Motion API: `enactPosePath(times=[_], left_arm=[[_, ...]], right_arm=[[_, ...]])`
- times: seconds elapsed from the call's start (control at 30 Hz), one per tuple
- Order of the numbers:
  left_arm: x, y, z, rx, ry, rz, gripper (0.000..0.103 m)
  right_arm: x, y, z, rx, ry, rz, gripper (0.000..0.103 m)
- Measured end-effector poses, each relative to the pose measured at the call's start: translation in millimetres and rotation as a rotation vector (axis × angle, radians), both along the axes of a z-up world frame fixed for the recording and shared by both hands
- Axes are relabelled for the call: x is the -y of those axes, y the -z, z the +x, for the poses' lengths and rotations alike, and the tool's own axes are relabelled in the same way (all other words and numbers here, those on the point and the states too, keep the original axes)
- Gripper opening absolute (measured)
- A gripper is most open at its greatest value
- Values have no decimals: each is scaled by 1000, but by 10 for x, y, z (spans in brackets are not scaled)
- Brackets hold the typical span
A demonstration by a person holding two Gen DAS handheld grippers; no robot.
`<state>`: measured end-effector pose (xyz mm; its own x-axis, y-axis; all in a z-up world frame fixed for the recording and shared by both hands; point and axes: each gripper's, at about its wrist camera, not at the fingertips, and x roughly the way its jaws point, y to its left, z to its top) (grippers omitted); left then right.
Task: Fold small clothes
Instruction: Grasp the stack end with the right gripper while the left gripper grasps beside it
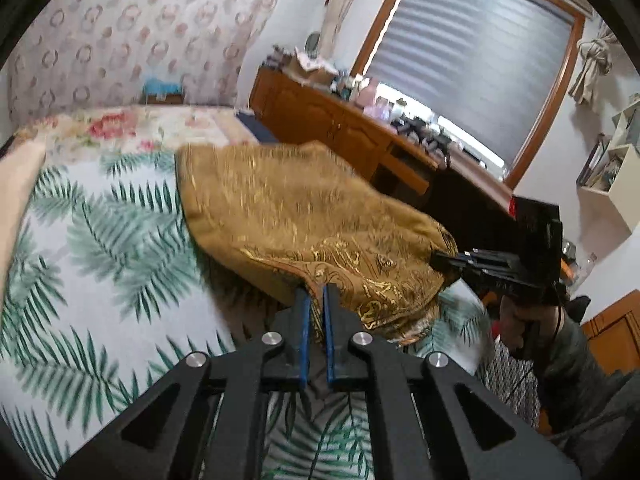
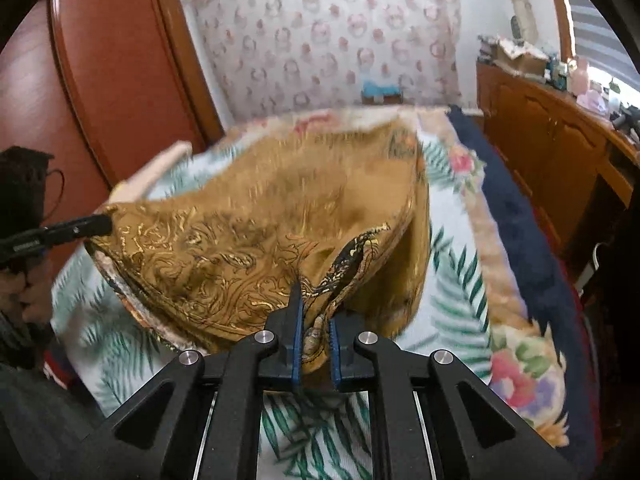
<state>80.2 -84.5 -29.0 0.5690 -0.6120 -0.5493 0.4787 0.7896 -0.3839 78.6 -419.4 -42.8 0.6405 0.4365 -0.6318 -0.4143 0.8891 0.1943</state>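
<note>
i work over a bed [image 1: 80, 248] with a white cover printed with green palm leaves; at its far edge the cover changes to pink flowers, and along its right edge runs a dark blue blanket border [image 2: 516, 216]. behind the far edge is a wall with rose-ring wallpaper [image 1: 120, 20]. at the left of the room, in the right wrist view, stands a red-brown wardrobe [image 2: 100, 60]. at the right there is a long wooden cabinet [image 1: 328, 120] with many small things on top, and over it a window with a grey blind [image 1: 472, 52].

the golden-brown cloth [image 1: 288, 208] with gold ornament hangs lifted over the middle of the bed, blurred at its far part, and its far edge seems to touch the cover. my left tongs [image 1: 315, 292] are closed on the near left corner of it, blue pads almost together with fabric between. my right tongs [image 2: 316, 320] are closed on the near right corner, with a thicker bunch of fabric between the pads. my hand [image 1: 516, 328] holds the right handle.

the left side of the bed is free cover; the right side is narrow, close to the cabinet.
</note>
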Motion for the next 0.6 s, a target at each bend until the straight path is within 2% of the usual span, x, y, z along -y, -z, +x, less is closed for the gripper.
enactPosePath(times=[0.17,0.33,0.47,0.6], left_arm=[[-56,-266,292,64,-35,-32,3],[-90,-394,666,88,-69,-50,3],[-114,-492,1103,95,-98,-49,3],[-86,-450,1535,73,-124,-32,3]], right_arm=[[-41,-316,178,72,7,39,8],[-117,-559,498,124,2,16,8],[-169,-646,974,113,-3,-20,8],[-172,-604,1395,78,-7,-43,9]])
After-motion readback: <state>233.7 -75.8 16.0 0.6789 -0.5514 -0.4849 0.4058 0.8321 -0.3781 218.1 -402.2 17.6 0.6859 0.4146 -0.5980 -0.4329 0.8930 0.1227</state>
